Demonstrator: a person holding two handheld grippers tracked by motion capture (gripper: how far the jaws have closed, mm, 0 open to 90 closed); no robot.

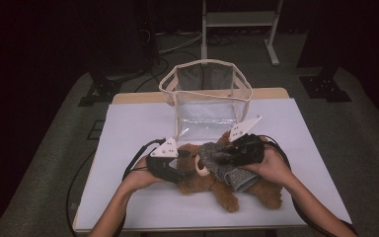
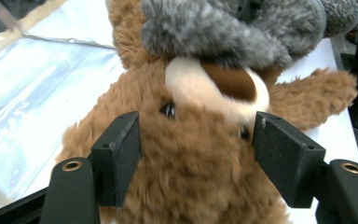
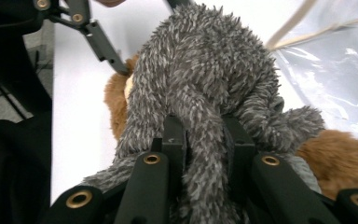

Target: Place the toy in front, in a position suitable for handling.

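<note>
A table (image 1: 128, 197) with a white top carries everything; a strip of its pale wooden edge shows along the far side. A clear plastic bag (image 1: 206, 98) with cream trim stands upright at the far middle, its mouth open. Just near of it, a brown teddy bear (image 1: 212, 185) lies on the white surface, with a grey furry cloth (image 1: 224, 165) draped over its upper part.

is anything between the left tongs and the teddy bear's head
Nothing visible. The left tongs already straddle the brown teddy bear at its head, fur between the open jaws. The grey fuzzy cloth, pinched by the right tongs, lies over the bear beyond its snout, not between jaws and head.
</note>
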